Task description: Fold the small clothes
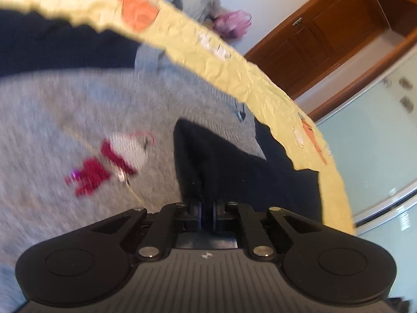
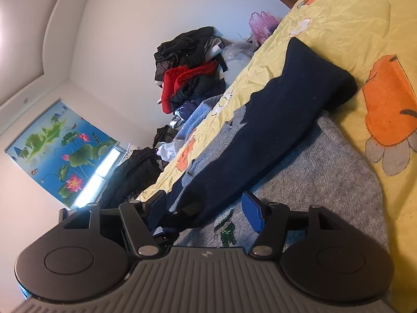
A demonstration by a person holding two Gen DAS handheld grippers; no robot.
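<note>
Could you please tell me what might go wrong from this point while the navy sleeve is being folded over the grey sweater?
1. The left tool is shut on only a small bunch of the navy sleeve; the knit might slip out mid-fold.
2. The right tool is open with the sleeve lying between its fingers, so it could catch the grey sweater underneath too.
3. The left view is blurred, suggesting fast motion that could drag the sweater across the yellow sheet.

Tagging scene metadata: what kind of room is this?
Likely a home bedroom. The grey sweater lies on a yellow cartoon-print bedsheet, a heap of clothes is piled by the wall, and a wooden door stands beyond the bed.
</note>
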